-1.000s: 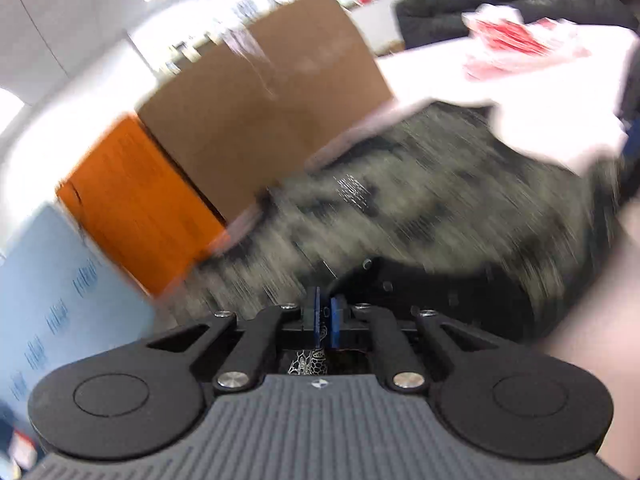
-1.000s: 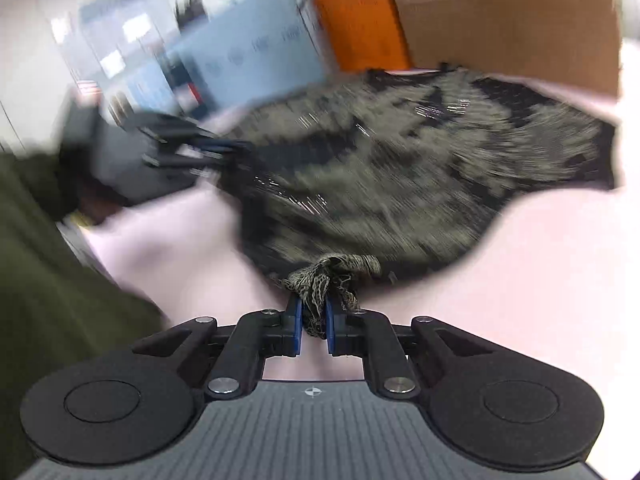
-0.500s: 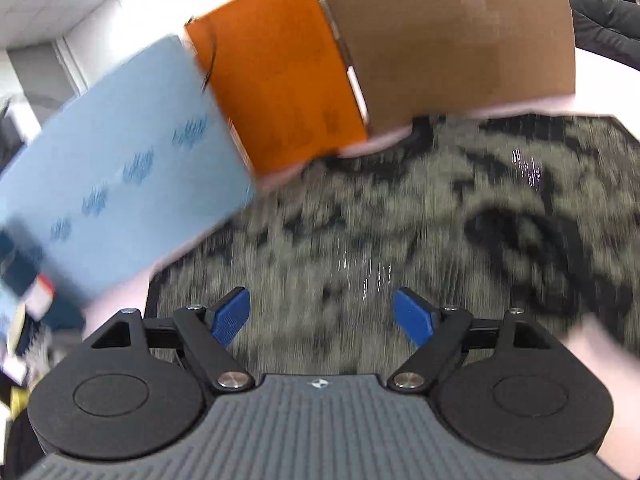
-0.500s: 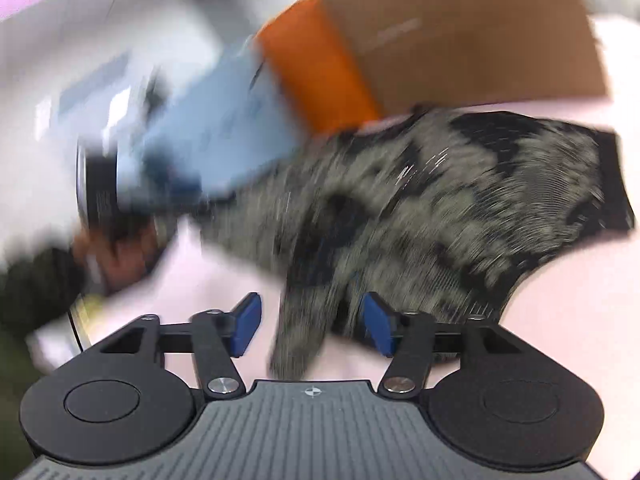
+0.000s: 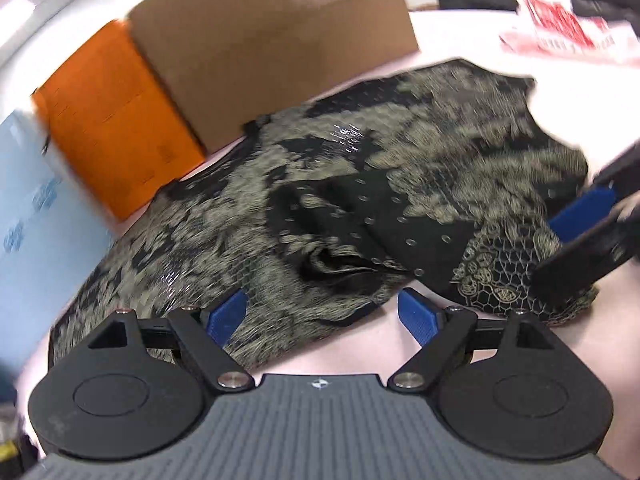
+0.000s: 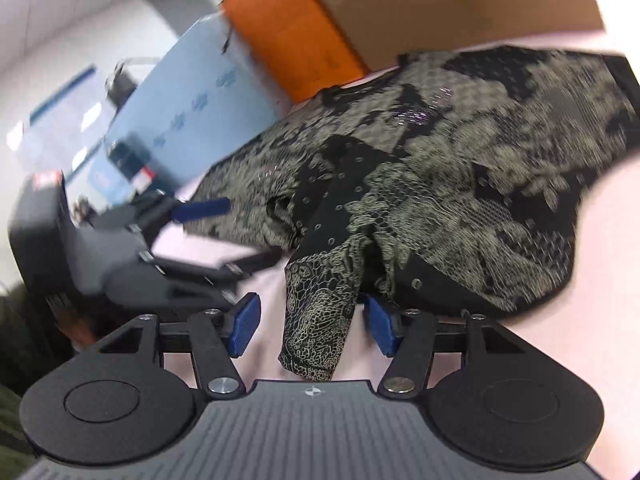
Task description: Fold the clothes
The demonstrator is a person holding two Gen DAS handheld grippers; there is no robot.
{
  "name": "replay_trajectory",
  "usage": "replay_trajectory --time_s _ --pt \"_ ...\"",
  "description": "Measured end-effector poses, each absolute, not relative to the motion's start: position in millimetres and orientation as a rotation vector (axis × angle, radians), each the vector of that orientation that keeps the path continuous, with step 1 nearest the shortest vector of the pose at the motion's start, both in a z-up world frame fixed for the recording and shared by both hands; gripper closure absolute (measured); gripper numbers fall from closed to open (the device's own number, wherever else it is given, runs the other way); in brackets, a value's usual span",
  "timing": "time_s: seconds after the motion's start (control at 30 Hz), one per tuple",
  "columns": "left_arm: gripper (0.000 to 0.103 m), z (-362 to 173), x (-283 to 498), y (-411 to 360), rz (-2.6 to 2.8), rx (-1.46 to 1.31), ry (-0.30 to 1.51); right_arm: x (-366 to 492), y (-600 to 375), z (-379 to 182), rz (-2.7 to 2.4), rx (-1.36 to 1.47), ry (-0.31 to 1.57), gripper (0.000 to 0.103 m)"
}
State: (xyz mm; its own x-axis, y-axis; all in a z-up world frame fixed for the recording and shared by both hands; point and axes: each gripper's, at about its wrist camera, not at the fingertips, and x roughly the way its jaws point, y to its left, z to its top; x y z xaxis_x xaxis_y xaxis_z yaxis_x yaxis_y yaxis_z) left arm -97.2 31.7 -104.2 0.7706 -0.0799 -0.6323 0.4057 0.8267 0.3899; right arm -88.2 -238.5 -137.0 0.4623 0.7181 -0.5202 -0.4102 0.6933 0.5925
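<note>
A black garment with a beige feather and lace print (image 5: 360, 184) lies spread and partly bunched on a pale pink table (image 5: 400, 348). It also shows in the right wrist view (image 6: 460, 168). My left gripper (image 5: 322, 314) is open at the garment's near edge, with cloth lying between its blue pads (image 5: 226, 314). My right gripper (image 6: 312, 322) is open, and a lace corner of the garment (image 6: 320, 320) hangs loose between its pads. Each gripper shows in the other's view, the right one (image 5: 580, 236) and the left one (image 6: 160, 240).
A brown cardboard box (image 5: 272, 40), an orange box (image 5: 116, 120) and a light blue box (image 5: 36, 240) stand along the table's far side behind the garment. Red and white packets (image 5: 560, 36) lie at the far right. Bare table lies right of the garment (image 6: 600, 280).
One second ago both grippers were shut on the garment and held it up. They have let go and opened, and the garment now lies on the table.
</note>
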Motion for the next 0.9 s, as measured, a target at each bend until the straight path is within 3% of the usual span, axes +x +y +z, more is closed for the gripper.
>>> replay_trajectory --time_s 0.03,0.1,0.2,0.23,0.27,0.33,0.63,0.9 --pt "0.037 -106 -96 30 -0.287 0.549 0.632 -89 -241 -137 0.720 0.437 0.832 0.045" --pt "0.099 -106 -97 30 -0.294 0.559 0.620 -91 -246 -138 0.725 0.477 0.831 0.040" --pt "0.100 -97 -105 38 -0.293 0.569 0.591 -94 -245 -136 0.727 0.490 0.830 0.040" --pt "0.100 -91 -110 43 -0.297 0.573 0.563 -93 -244 -137 0.737 0.501 0.841 0.048" --pt "0.100 -84 -117 48 -0.288 0.584 0.538 -91 -244 -138 0.750 0.520 0.858 0.070" --pt "0.100 -68 -134 61 -0.263 0.610 0.487 -86 -242 -139 0.776 0.560 0.892 0.095" --pt "0.100 -6 -209 146 -0.136 0.638 0.458 -94 -288 -101 0.906 0.936 0.807 0.097" --pt "0.097 1 -276 192 -0.126 0.610 0.608 -149 -343 -93 0.763 1.086 0.769 0.097"
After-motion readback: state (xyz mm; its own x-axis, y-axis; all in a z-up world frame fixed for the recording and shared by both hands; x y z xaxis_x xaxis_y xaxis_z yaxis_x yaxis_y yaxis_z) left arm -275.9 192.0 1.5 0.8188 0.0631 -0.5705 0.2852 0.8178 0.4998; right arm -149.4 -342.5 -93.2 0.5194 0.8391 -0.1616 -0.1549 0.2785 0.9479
